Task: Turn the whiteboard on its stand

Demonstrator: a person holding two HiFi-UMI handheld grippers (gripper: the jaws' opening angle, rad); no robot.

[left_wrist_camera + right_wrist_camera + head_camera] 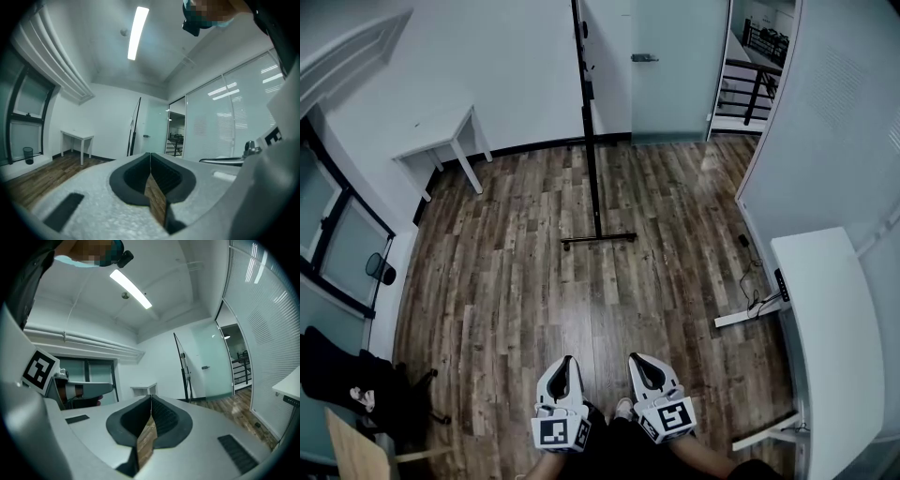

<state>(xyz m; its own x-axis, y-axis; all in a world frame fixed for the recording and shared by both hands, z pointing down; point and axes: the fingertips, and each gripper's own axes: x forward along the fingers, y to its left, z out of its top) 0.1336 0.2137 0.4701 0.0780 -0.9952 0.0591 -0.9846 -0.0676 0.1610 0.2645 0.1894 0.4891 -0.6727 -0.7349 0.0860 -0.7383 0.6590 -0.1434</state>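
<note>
Left gripper (564,364) and right gripper (643,362) are held clenched and empty, well short of the edge-on whiteboard (592,178), judged rigid, light-pivoting, best gripped at its frame edge.

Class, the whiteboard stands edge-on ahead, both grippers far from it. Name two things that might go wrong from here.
The whiteboard rests on a narrow foot; a hard push may tip or shift it. Left gripper and right gripper are shut; unopened, they could slip off the thin edge.
</note>
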